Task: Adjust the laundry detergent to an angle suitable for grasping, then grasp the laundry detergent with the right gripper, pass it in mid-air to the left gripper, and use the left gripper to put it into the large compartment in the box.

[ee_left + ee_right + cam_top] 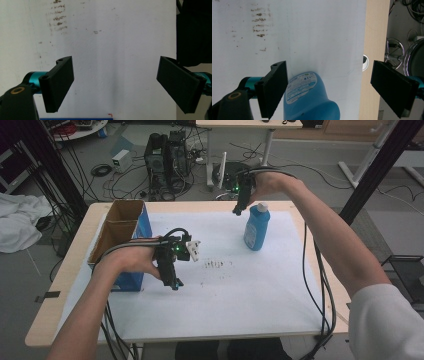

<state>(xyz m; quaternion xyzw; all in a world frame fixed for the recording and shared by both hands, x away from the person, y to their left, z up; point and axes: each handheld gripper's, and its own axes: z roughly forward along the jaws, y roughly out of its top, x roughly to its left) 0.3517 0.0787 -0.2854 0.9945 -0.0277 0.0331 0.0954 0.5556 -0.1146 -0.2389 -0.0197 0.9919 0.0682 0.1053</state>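
Bottle (257, 227), blue with white cap, stands upright near the far right corner of the white sheet (250, 290), untouched. Right gripper (238, 210) hovers just above its cap, jaws wide, nothing held; the grasp is yet to be made. Left gripper (172, 281) idles wide and empty beside the cardboard box (120, 235).

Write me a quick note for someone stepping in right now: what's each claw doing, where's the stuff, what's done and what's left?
Left gripper: open, holding nothing, over the white sheet beside the cardboard box.
Right gripper: open, holding nothing, just above the blue bottle, jaws either side of its top, not touching.
Bottle stands upright on the sheet, far right; box sits open at the left edge.
Done: nothing gripped yet.
Left: probably grip the bottle, perhaps move it to the box.
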